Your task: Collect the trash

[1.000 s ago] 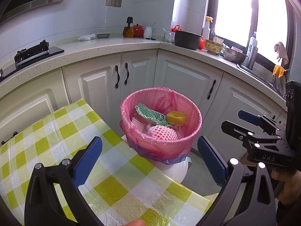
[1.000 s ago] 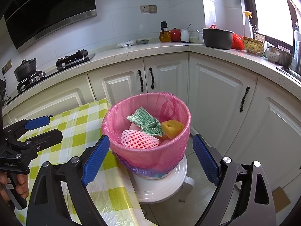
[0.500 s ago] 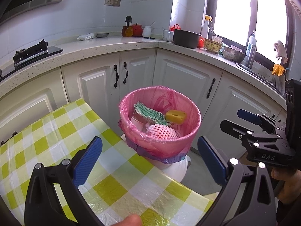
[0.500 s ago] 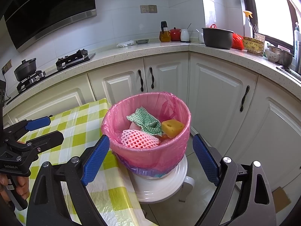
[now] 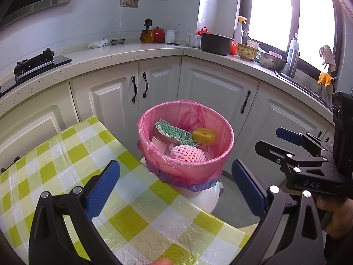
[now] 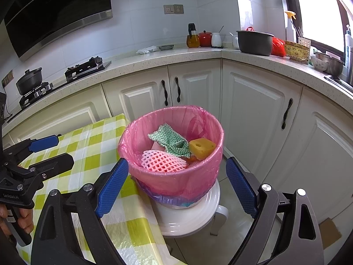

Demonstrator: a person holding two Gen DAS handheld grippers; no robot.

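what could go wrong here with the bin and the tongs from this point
1. The pink-lined bin sits raised on a small white stool; a push from the open right tongs might tip it.
2. The yellow sponge lies high near the rim and could fall out.

Thin glossy plastic bin liner (image 6: 176, 176), porous yellow sponge (image 6: 201, 148), glossy checked tablecloth (image 5: 66, 165).

Trash-filled pink-lined bin (image 6: 176, 176) between spread jaws
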